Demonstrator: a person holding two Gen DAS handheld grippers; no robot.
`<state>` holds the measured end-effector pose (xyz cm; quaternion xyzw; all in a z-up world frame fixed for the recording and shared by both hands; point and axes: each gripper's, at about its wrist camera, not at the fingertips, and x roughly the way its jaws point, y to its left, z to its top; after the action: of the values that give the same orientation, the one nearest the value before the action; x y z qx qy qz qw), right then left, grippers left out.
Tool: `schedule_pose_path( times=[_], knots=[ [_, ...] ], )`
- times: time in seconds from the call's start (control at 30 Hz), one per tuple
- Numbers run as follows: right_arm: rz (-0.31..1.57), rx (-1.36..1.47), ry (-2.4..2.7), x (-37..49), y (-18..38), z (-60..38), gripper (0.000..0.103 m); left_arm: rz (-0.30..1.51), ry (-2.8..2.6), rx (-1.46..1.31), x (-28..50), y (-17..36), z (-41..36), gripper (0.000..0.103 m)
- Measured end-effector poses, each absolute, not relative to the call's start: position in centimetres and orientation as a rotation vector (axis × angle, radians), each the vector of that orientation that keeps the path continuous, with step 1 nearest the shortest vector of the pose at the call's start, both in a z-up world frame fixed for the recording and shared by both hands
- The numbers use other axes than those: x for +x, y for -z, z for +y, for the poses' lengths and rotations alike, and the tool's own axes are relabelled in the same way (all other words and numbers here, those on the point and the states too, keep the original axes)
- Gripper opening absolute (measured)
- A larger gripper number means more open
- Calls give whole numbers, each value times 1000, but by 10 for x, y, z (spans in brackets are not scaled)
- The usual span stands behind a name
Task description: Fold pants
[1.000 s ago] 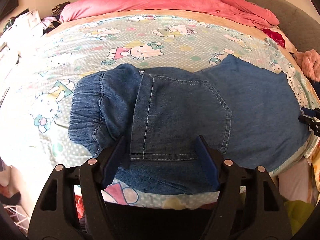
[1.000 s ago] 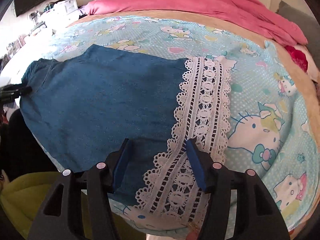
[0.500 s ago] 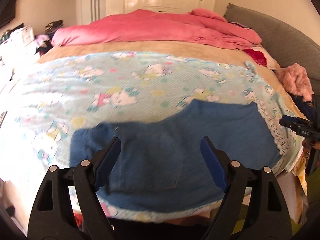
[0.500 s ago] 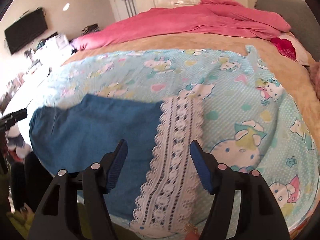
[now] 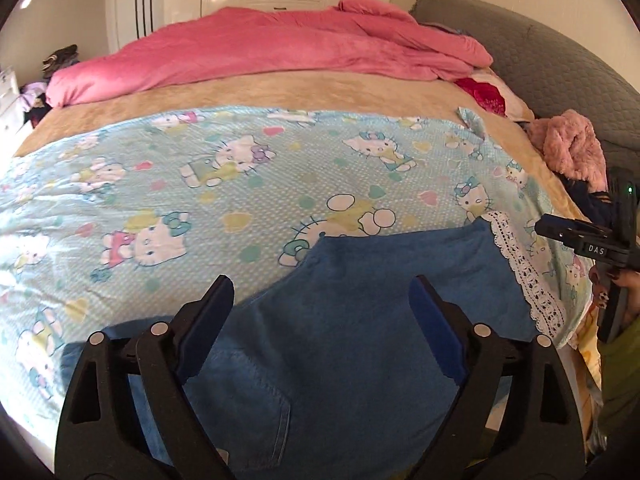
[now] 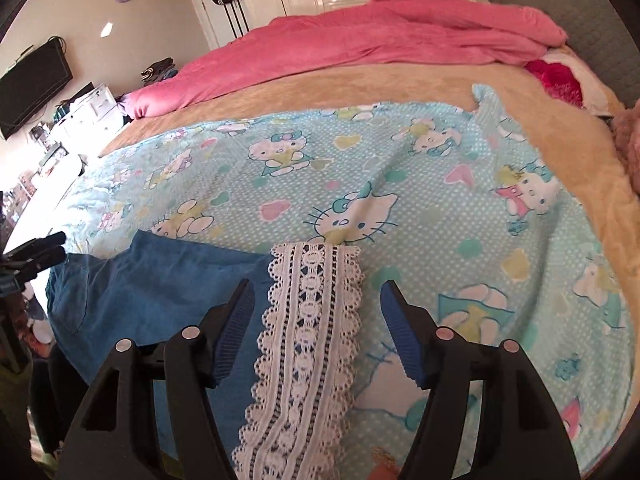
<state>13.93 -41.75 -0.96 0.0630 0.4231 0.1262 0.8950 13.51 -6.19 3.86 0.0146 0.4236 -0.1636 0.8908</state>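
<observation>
While I held both tools above the near edge of the bed, the blue denim pants (image 5: 352,320) lay flat on the pale blue cartoon-cat bedsheet (image 5: 240,184), folded into a compact shape with a stitched back pocket (image 5: 248,412) facing up toward my left side. My left gripper (image 5: 320,328) hung over the denim with its blue-padded fingers (image 5: 204,320) spread wide and holding nothing. My right gripper (image 6: 316,328) hovered over the white lace trim (image 6: 308,344) at the pants' hem, its fingers (image 6: 402,336) likewise wide apart and empty. From the left wrist view I could see the right tool off beyond the lace edge. Farther back, a rumpled pink comforter (image 5: 280,48) lay across a tan blanket (image 5: 280,92).
</observation>
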Motion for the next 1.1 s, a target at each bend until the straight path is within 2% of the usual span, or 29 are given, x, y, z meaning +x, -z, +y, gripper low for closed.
schedule_pose_path(
  times=[0.4, 0.57, 0.6, 0.63, 0.7, 0.73, 0.83, 1.1],
  knots=[
    [1031, 271, -320, 206, 56, -425, 63, 1031, 322, -19, 208, 25, -68, 82],
    [1023, 231, -367, 204, 64, -418, 48, 1060, 330, -54, 222, 49, -71, 82],
    [1018, 235, -378, 201, 66, -418, 43, 1058, 332, -54, 221, 50, -74, 77],
    [1009, 232, -382, 199, 66, -417, 37, 1060, 340, -48, 221, 50, -78, 64],
    [986, 224, -385, 193, 63, -415, 30, 1064, 413, -41, 216, 44, -91, 5],
    [978, 218, -388, 190, 62, -414, 27, 1063, 429, -32, 215, 42, -96, 1],
    [937, 166, -392, 182, 50, -409, 23, 1012, 418, 64, 210, 27, -106, 1],
    [818, 99, -370, 199, 10, -415, 23, 932, 370, 89, 228, 1, -108, 1]
  ],
)
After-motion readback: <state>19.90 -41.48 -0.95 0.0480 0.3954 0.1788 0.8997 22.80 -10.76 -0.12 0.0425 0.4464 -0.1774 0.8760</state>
